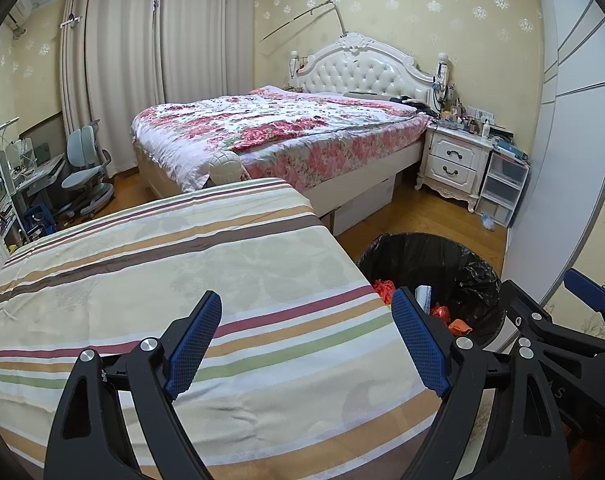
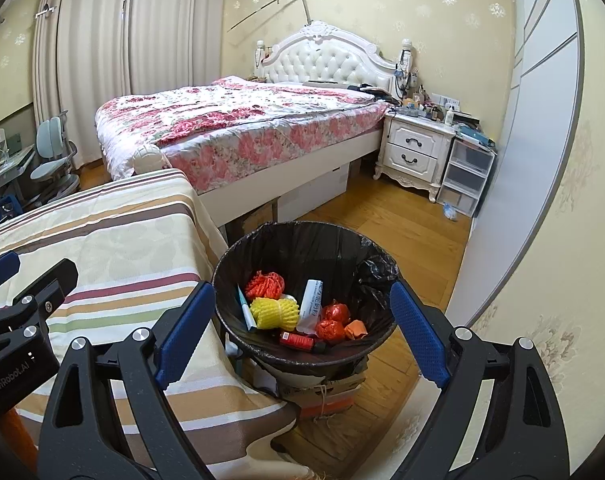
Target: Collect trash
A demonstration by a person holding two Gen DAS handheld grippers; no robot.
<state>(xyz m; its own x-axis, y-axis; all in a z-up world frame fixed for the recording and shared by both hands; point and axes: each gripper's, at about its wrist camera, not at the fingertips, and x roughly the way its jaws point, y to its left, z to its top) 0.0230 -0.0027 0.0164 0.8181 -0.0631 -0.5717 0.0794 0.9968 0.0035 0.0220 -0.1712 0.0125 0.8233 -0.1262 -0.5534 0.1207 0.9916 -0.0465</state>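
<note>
Two grippers here, both spread wide with nothing between the blue pads. The left gripper [image 1: 306, 344] hangs over a table covered in a striped cloth [image 1: 182, 272], and that cloth is bare under it. The right gripper [image 2: 302, 336] sits just off the table's edge, looking down into the trash bin [image 2: 298, 240], which stands on the wooden floor right beside the table and is lined with a black bag. So the trash is in the bin: an orange foam net [image 2: 264, 283] toward the back, a yellow foam net [image 2: 274, 312] in front of it, a white tube [image 2: 311, 300] leaning in the middle, a couple of red crumpled wrappers [image 2: 331, 322], an orange scrap [image 2: 356, 329] by the right wall, and a small red bottle [image 2: 298, 340] lying at the front. There's also a thin white-and-teal thing at the left wall that I can't identify. From the left wrist view you only catch part of the bin past the right-hand finger. Behind all this is a bed with a floral quilt [image 2: 238, 120], a white nightstand [image 2: 416, 148] with clutter on top, and a desk chair [image 1: 84, 168] over by the curtains.
</note>
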